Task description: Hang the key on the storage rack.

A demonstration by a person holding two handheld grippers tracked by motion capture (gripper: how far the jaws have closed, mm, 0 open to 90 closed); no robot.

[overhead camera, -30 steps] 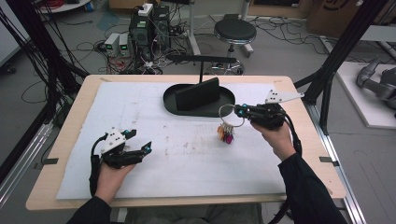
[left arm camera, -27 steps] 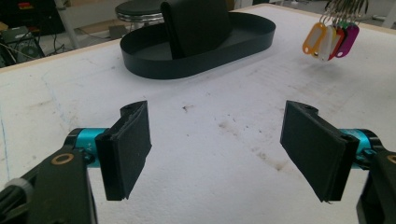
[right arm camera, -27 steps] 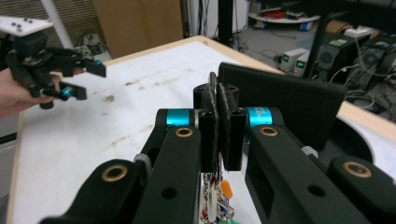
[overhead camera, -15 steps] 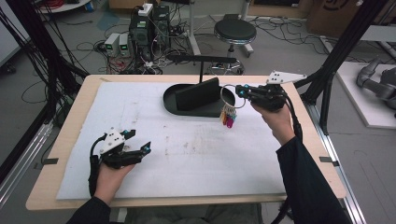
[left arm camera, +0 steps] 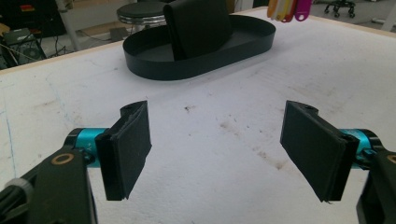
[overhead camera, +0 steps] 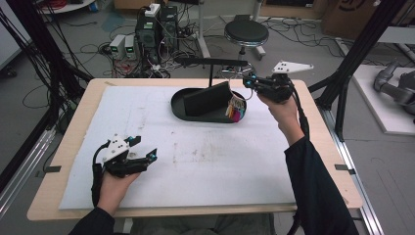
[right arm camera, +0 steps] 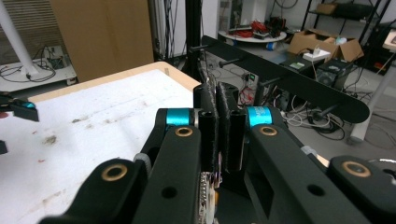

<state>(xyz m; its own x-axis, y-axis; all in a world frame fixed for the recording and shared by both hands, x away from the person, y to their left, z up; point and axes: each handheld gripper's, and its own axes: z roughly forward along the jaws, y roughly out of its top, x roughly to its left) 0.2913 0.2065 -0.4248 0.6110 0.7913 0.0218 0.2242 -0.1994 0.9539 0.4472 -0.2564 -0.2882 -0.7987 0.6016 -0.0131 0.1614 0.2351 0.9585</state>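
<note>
Hanging from a thin metal ring, a bunch of coloured key tags [overhead camera: 236, 107] dangles over the right end of the black oval tray [overhead camera: 182, 110], at the far middle of the table [overhead camera: 303, 161]. The ring is pinched in the right tongs [overhead camera: 246, 81], which are held up in the air above the tray's right end; in the right gripper view the two jaws are pressed almost together with something thin caught between them. The tags, yellow, white and pink, hang just above the tray's rim, and whether they touch it cannot be told.

The tray sits on the white sheet [overhead camera: 195, 161] that covers the table. Inside it stands a dark, flat block [overhead camera: 208, 98], tilted and leaning toward the back; the tray's floor around it looks bare. In the left gripper view the same tray [left arm camera: 154, 65] lies ahead with the block [left arm camera: 198, 25] upright in it, and the tag ends [left arm camera: 289, 9] show at the top edge, to the right of the block.

The left tongs [overhead camera: 140, 154] rest low at the near left of the table, well apart from the tray, jaws spread wide and holding nothing. A black rail [right arm camera: 299, 88] with pegs runs behind the table's far edge, just beyond the right tongs.
</note>
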